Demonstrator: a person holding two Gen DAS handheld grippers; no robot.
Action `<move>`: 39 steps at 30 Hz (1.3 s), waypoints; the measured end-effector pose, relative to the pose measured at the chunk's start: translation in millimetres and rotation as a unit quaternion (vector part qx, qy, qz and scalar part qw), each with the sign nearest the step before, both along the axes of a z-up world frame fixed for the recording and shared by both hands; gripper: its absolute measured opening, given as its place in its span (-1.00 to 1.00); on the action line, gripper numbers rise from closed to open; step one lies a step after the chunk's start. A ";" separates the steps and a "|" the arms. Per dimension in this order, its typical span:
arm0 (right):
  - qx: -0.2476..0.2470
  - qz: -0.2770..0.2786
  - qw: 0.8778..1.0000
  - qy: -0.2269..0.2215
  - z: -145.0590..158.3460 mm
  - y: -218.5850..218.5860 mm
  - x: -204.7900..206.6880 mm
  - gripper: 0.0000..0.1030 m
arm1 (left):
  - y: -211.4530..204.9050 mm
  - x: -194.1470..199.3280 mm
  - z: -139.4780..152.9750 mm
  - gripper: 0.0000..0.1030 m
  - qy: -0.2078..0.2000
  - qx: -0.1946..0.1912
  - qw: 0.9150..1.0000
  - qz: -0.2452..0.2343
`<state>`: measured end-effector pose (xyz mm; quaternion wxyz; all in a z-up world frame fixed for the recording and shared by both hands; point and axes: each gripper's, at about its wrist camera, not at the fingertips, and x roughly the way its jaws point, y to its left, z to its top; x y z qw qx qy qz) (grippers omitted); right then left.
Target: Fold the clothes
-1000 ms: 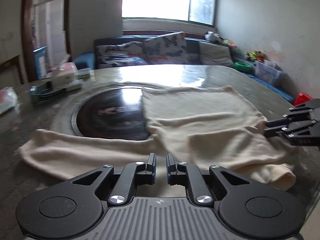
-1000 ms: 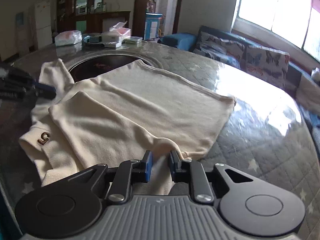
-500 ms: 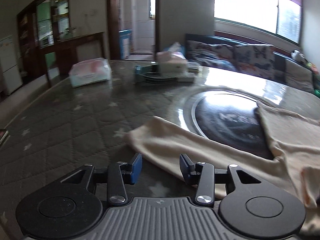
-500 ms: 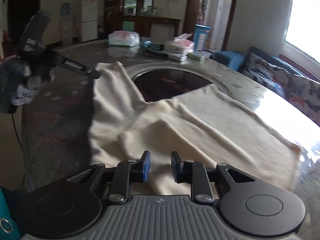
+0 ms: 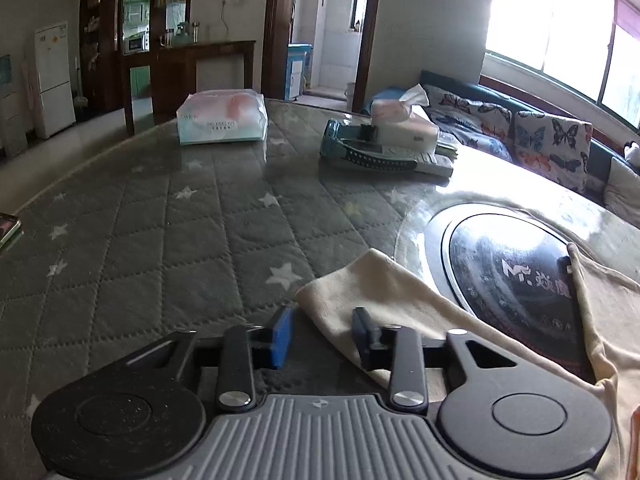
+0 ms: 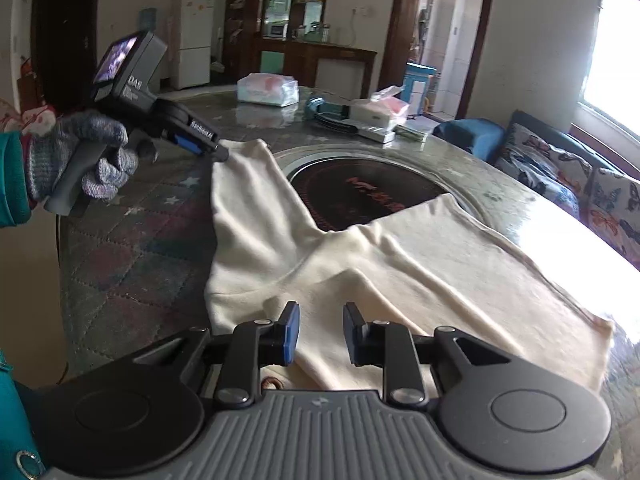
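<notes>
A cream long-sleeved garment (image 6: 400, 264) lies spread on the round table (image 5: 160, 240), partly over the black hotplate (image 5: 512, 276). One sleeve (image 5: 384, 292) stretches left. My left gripper (image 5: 322, 332) sits at this sleeve's end, jaws closing, with the cuff's edge between the fingers and a gap still showing. In the right wrist view a gloved hand (image 6: 80, 152) holds the left gripper (image 6: 220, 154) at the sleeve tip. My right gripper (image 6: 320, 332) hovers low over the garment's near part, jaws a narrow gap apart, with cloth seen through the gap and both blue pads bare.
A wrapped tissue pack (image 5: 222, 120) and a tissue box (image 5: 404, 124) on a teal tray (image 5: 360, 152) stand at the table's far side. A phone (image 5: 8, 228) lies at the left rim. A sofa (image 5: 540, 140) runs under the window.
The left gripper swung left from the garment's near edge to the sleeve's end; its jaws opened wide, then narrowed. The right gripper turned left along the garment, its gap unchanged.
</notes>
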<state>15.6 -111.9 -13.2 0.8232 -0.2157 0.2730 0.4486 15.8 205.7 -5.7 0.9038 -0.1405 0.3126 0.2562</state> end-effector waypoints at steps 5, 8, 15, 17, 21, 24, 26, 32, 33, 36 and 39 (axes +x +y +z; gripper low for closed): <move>0.016 -0.035 0.999 0.002 8.9 -23.5 1.0 -0.55 | -7.7 -7.0 12.1 -0.92 -0.042 -0.021 0.999 -0.023; 0.024 -0.067 0.997 0.004 11.7 -41.4 3.7 -0.55 | -34.8 -12.9 33.8 -0.93 -0.075 -0.011 0.995 -0.070; 0.062 -0.152 0.986 0.020 17.3 -92.0 12.0 -0.55 | -131.0 -22.1 78.2 -0.93 -0.140 -0.008 0.960 -0.243; 0.071 -0.175 0.982 0.021 18.0 -107.3 13.5 -0.55 | -158.5 -22.7 83.7 -0.93 -0.148 -0.017 0.946 -0.287; 0.084 -0.215 0.973 0.022 17.0 -132.5 15.6 -0.55 | -211.9 -20.4 83.6 -0.93 -0.152 -0.032 0.917 -0.367; 0.094 -0.242 0.965 0.029 14.8 -149.7 16.3 -0.55 | -246.5 -13.4 73.0 -0.92 -0.134 -0.046 0.899 -0.414; 0.101 -0.259 0.960 0.034 13.3 -161.2 16.8 -0.55 | -266.3 -8.2 62.7 -0.91 -0.114 -0.058 0.888 -0.441; 0.120 -0.287 0.949 0.049 10.7 -180.8 17.9 -0.55 | -295.0 -11.7 32.8 -0.74 -0.065 -0.066 0.864 -0.494; 0.124 -0.286 0.949 0.052 11.0 -181.5 18.3 -0.55 | -292.8 -13.6 31.4 -0.73 -0.064 -0.059 0.865 -0.495; 0.133 -0.271 0.951 0.061 12.3 -176.6 18.1 -0.55 | -277.5 -15.5 28.4 -0.73 -0.060 -0.043 0.871 -0.486; 0.131 -0.239 0.960 0.069 10.2 -157.8 16.6 -0.55 | -255.6 -10.3 24.4 -0.73 -0.052 -0.023 0.886 -0.460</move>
